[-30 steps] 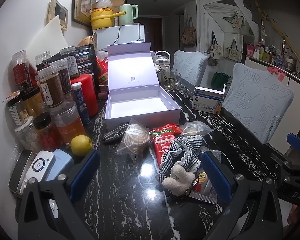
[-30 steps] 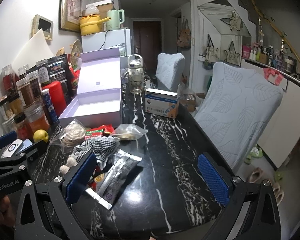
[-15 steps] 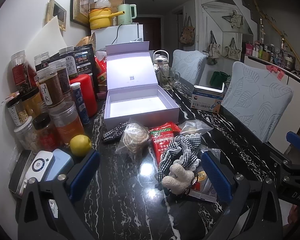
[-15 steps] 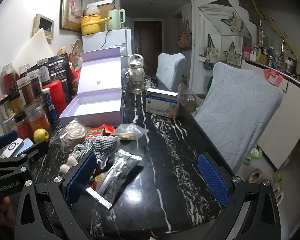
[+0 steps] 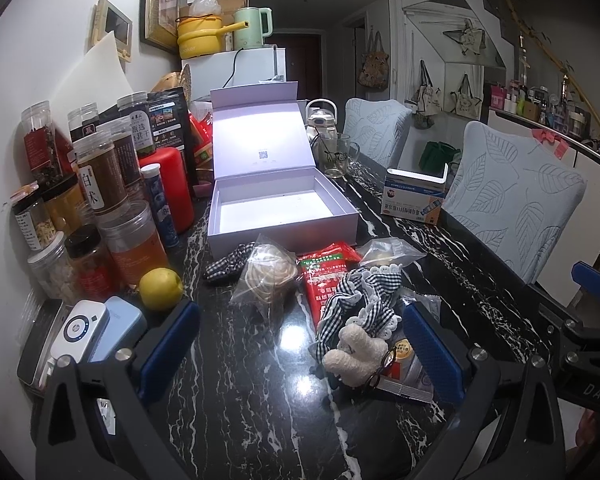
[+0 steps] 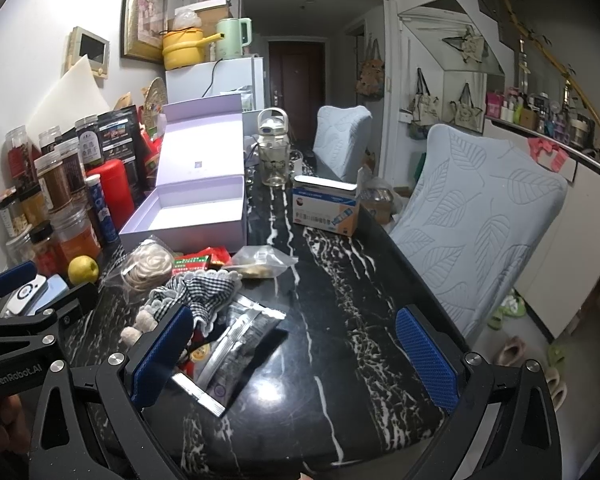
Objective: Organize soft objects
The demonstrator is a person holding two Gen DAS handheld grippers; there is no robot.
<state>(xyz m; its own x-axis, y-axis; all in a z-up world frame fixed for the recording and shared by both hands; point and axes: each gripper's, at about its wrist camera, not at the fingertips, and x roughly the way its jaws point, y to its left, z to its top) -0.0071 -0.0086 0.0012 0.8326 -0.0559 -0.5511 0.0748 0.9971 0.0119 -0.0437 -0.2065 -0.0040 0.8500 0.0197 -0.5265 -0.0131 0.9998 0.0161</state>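
Jars [image 5: 112, 216] crowd the desk's [image 5: 240, 380] left edge, so the left hand-held gripper [image 5: 300, 344], spread wide and empty, should keep clear of them. Ahead, the open box [image 5: 280, 204] sits empty. The checked cloth toy [image 5: 360, 320] lies just before it, atop packets [image 6: 240, 336]. I'd pinch only its fabric. The right hand-held gripper [image 6: 292, 356] hangs wide, empty.
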